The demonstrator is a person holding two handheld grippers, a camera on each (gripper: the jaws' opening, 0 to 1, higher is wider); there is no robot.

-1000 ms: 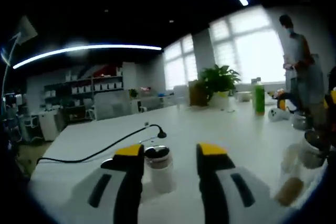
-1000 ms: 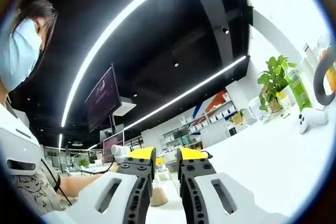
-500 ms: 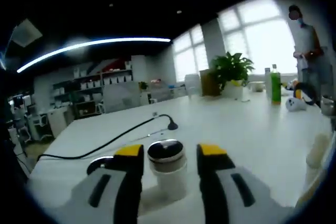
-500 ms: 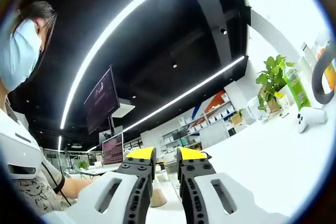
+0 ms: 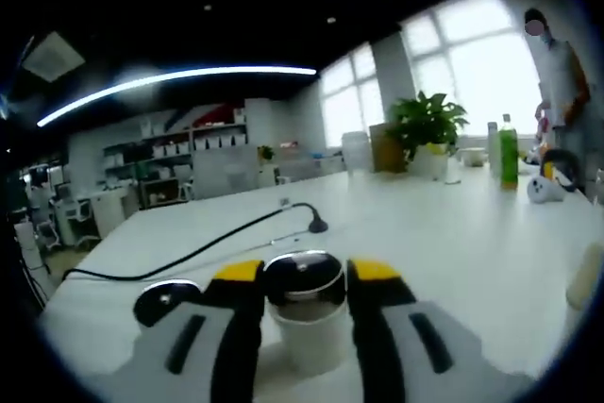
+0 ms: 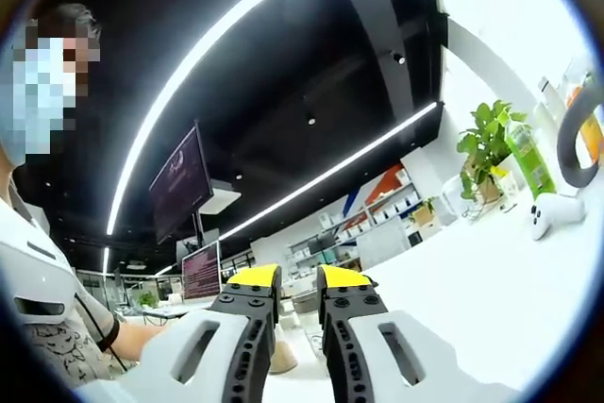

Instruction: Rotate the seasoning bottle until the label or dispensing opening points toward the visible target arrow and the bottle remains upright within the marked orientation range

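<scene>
In the left gripper view the seasoning bottle (image 5: 310, 332), a white body under a shiny dark round cap, stands upright on the white table (image 5: 453, 233). My left gripper (image 5: 304, 272) has its yellow-tipped jaws pressed against both sides of the cap, shut on the bottle. No arrow or label can be made out. In the right gripper view my right gripper (image 6: 297, 277) is raised and tilted up toward the ceiling. Its jaws stand close together with a narrow slit and nothing between them. A brownish object (image 6: 280, 356) sits low behind them.
A second dark round lid (image 5: 168, 297) sits just left of the left jaw. A black cable (image 5: 189, 254) runs across the table to a cone-shaped end (image 5: 318, 226). A plant (image 5: 429, 125), a green bottle (image 5: 508, 150) and a standing person (image 5: 559, 82) are at the far right. A seated person (image 6: 38, 280) is at my left.
The left gripper has moved forward around the bottle and its jaws have narrowed onto the cap. The right gripper has barely moved.
</scene>
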